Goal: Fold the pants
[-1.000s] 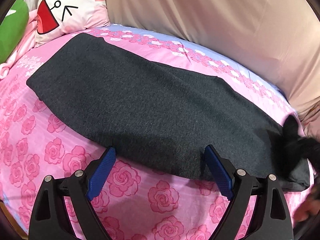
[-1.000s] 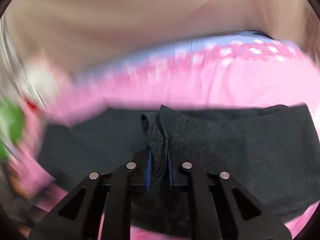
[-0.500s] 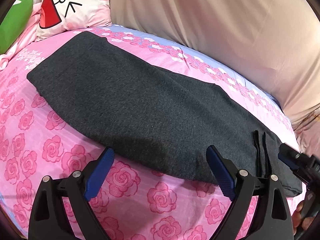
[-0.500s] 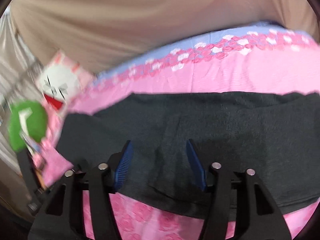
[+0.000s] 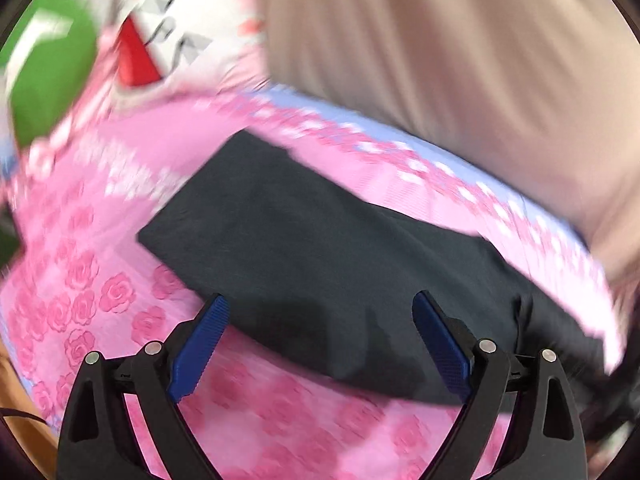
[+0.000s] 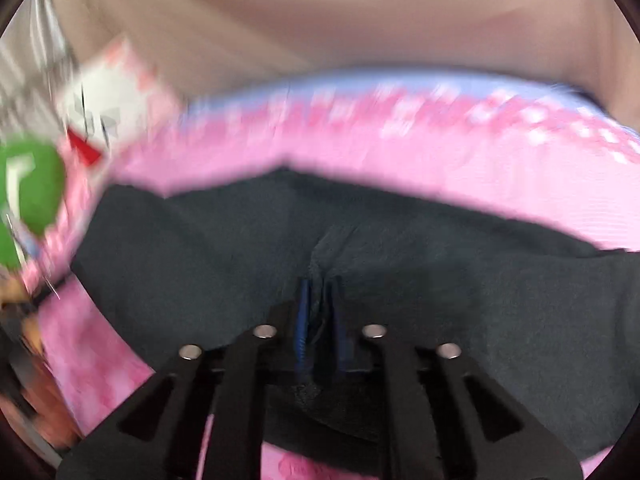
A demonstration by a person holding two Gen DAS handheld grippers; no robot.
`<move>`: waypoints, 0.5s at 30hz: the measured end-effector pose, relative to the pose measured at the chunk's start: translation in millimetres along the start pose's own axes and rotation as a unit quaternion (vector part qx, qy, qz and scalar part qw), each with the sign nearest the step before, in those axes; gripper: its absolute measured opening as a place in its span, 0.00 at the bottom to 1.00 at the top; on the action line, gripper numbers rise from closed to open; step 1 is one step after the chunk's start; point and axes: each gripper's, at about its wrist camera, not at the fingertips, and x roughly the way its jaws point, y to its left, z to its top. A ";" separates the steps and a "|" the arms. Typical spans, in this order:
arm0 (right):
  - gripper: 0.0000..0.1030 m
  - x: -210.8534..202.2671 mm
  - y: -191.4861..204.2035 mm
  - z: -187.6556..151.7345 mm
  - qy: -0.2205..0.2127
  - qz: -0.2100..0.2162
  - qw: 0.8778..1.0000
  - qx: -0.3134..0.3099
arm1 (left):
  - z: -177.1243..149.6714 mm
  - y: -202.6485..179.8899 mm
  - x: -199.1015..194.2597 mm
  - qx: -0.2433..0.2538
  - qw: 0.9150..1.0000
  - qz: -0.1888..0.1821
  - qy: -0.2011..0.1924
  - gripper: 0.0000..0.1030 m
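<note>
Dark grey pants (image 5: 320,248) lie folded lengthwise as a long band on the pink rose bedsheet (image 5: 96,292). My left gripper (image 5: 320,320) is open and empty, its blue pads just above the pants' near edge. My right gripper (image 6: 320,300) is shut on a pinch of the pants (image 6: 440,272) near their right end, and the cloth puckers up between its blue pads. Both views are motion-blurred.
A white cartoon pillow (image 5: 180,28) and a green cushion (image 5: 48,68) sit at the far left of the bed. A beige curtain or sheet (image 5: 460,60) hangs behind the bed. The pillow (image 6: 116,100) and cushion (image 6: 28,184) also show in the right wrist view.
My right gripper, open half a second ago, has closed on the pants' cloth. My left gripper has swung, so the pants sit more to the right in its view; it stays open.
</note>
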 end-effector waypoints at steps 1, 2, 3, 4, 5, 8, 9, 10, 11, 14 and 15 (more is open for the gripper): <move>0.18 -8.7 1.8 -2.7 -0.011 0.002 1.000 0.002 | 7.2 16.0 5.0 -0.026 1.000 -0.001 0.009 0.88; 0.20 -15.1 1.5 -3.3 -0.014 0.010 1.000 0.007 | 11.2 27.1 7.7 -0.042 0.999 0.002 0.015 0.88; 0.21 -26.8 -0.7 -4.2 -0.028 0.021 0.999 0.016 | 14.9 39.9 9.9 -0.061 0.998 0.005 0.019 0.88; 0.24 -40.7 -4.4 -5.9 -0.046 0.023 0.998 0.020 | 19.3 57.1 10.7 -0.089 0.996 0.003 0.018 0.88; 0.29 -49.1 -8.7 -6.9 -0.054 0.017 0.998 0.020 | 21.5 68.4 11.7 -0.108 0.994 0.001 0.016 0.88; 0.46 -66.4 -28.2 -13.1 -0.065 0.001 0.997 0.032 | 28.0 89.8 21.8 -0.148 0.989 -0.014 0.027 0.88; 0.48 -69.4 -33.4 -15.6 -0.064 0.001 0.997 0.034 | 29.9 92.0 27.6 -0.154 0.987 -0.017 0.036 0.87; 0.48 -70.5 -37.4 -16.4 -0.064 -0.002 0.997 0.036 | 31.6 92.1 34.3 -0.156 0.987 -0.025 0.042 0.82; 0.48 -73.4 -37.7 -17.9 -0.060 -0.001 0.998 0.036 | 32.4 90.2 39.9 -0.154 0.987 -0.032 0.045 0.73; 0.28 -61.5 -22.4 -0.1 -0.041 0.032 0.999 0.007 | 36.3 81.9 45.7 -0.134 0.990 0.014 0.046 0.39; 0.17 -54.5 -10.7 11.6 -0.034 0.045 0.998 -0.014 | 37.1 80.7 45.2 -0.130 0.990 0.017 0.046 0.33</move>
